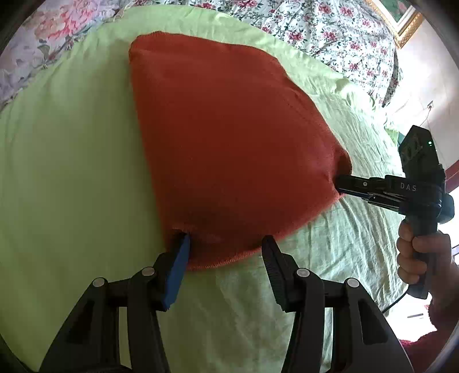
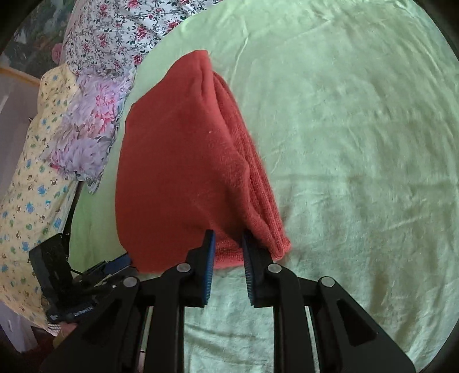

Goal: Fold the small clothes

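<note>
A rust-red knitted garment (image 1: 226, 143) lies folded on a light green sheet (image 1: 71, 172); it also shows in the right wrist view (image 2: 186, 172). My left gripper (image 1: 226, 244) is open, its jaws wide apart around the garment's near hem. My right gripper (image 2: 228, 244) has its jaws partly closed on the garment's corner, with cloth between the pads. In the left wrist view the right gripper (image 1: 340, 183) meets the garment's right corner, held by a hand (image 1: 416, 258).
The green sheet (image 2: 358, 157) covers a bed. Floral bedding (image 1: 315, 25) lies along the far side, and floral pillows (image 2: 83, 134) and a yellow patterned cloth (image 2: 31, 186) lie at the left. A picture frame (image 1: 407, 23) hangs on the wall.
</note>
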### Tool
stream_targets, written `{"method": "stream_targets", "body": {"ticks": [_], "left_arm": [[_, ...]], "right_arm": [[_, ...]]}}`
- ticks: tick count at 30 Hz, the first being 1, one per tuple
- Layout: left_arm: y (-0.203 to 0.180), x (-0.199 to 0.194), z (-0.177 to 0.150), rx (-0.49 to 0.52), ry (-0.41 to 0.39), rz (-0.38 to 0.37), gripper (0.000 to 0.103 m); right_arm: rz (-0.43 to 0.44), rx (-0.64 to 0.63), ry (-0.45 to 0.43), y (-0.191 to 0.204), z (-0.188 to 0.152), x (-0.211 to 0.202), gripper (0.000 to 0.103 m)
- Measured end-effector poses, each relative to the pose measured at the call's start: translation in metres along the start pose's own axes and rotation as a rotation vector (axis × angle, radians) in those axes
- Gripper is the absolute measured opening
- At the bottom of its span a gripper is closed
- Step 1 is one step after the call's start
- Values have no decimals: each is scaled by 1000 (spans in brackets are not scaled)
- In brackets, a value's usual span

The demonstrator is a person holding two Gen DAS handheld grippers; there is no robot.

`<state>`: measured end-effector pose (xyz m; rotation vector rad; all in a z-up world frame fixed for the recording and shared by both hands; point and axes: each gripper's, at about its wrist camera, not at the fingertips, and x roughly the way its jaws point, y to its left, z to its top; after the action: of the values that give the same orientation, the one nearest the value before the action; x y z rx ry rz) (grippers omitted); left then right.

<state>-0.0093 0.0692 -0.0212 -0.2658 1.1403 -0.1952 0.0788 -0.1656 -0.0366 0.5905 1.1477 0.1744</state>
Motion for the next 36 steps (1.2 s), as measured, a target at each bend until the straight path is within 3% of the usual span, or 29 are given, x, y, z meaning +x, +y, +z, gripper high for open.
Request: {"method": "stream_targets", "body": {"ticks": [3,9,11,15,21,23,28,36], "left_arm": [[-6,-10,-1,3,-4,21,56],[-10,-42,-21,-50,-56,64,71],[-13,-54,-32,-82,-99,125,79],[-20,-76,-53,-64,-197,242,81],[-34,-87,-80,21,-272,394,85],[-37,-83,-87,38,-257,412,85],[-42,-72,-96,61,-204,419,85],[-41,-80,-73,47,-259,428,86]], "right_arm": [[-20,-8,-20,8,-7,-13,22],[-26,-59,-91,23,-31,-54,39],[-30,-76,-115,27,-38,-64,43],[-54,-149,-155,41,-58,-78,49],[-186,-359,-258,64,-92,-89,78],[-206,-416,-270,70,-100,-90,85],[-214,-483,-218,69,-115,-79,88],[-213,-451,-204,64,-106,-71,91]]}}
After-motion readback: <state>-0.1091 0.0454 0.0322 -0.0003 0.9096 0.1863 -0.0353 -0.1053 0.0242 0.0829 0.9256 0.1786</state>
